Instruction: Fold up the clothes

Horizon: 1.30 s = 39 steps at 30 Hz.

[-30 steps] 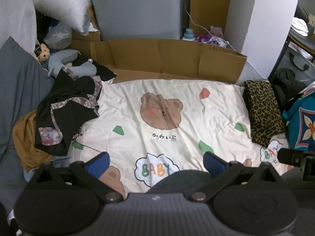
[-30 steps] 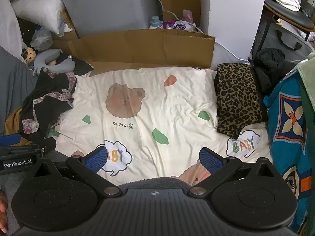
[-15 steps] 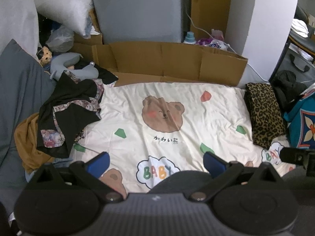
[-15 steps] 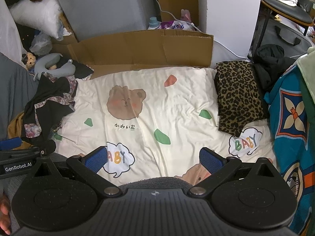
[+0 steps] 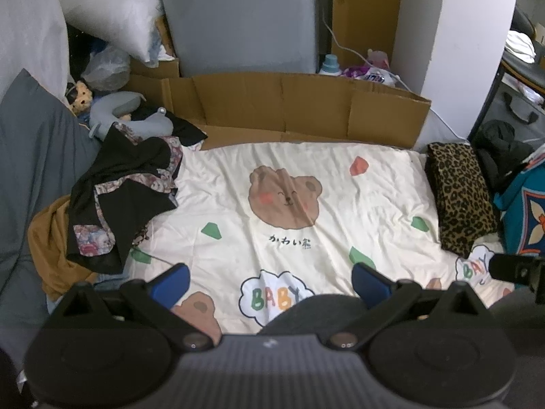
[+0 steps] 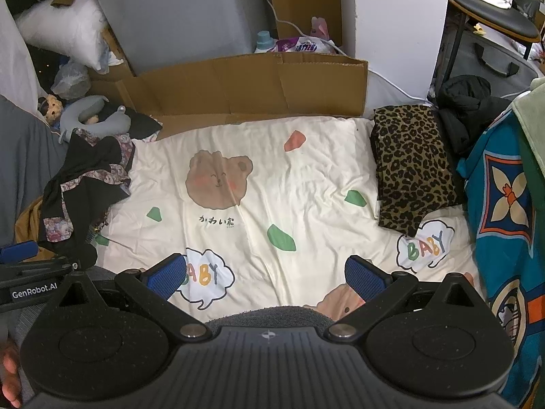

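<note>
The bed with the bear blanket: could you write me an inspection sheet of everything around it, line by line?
Surface: cream bear blanket, spread flat, lightly wrinkled, middle bare.
Job's things: folded leopard-print garment on the blanket's right edge; unfolded black floral garment heaped on the left edge, over a mustard garment.
Clutter: grey neck pillow, small doll, white pillow, detergent bottle.
Grippers: left hand-held gripper and right hand-held gripper both open, holding nothing, above the near edge.
Cables: white cable running down past the white wall.
Surroundings: cardboard sheet standing behind the bed; teal patterned cloth at right.
</note>
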Each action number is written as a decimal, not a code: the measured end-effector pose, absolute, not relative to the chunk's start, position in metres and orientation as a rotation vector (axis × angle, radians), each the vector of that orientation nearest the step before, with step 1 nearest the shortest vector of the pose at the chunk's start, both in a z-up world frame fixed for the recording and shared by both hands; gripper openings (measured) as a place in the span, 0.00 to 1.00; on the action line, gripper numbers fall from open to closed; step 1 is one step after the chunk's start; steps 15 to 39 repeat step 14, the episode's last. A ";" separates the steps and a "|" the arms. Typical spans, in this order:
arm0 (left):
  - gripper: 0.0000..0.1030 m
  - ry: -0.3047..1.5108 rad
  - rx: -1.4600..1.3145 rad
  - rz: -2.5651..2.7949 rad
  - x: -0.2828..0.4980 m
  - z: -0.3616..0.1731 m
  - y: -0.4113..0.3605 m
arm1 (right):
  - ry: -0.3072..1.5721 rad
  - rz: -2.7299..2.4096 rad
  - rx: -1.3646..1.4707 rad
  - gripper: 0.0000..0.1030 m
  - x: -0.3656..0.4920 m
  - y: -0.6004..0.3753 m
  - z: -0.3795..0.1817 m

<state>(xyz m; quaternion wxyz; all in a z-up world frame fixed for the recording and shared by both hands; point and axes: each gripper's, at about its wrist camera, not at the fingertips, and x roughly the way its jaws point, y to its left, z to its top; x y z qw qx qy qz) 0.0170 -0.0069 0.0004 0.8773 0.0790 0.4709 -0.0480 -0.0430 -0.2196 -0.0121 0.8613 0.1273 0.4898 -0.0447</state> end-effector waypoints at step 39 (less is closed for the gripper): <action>0.99 0.982 0.183 -0.092 0.017 0.000 -0.008 | 1.026 -0.094 0.273 0.99 -0.043 -0.220 -0.012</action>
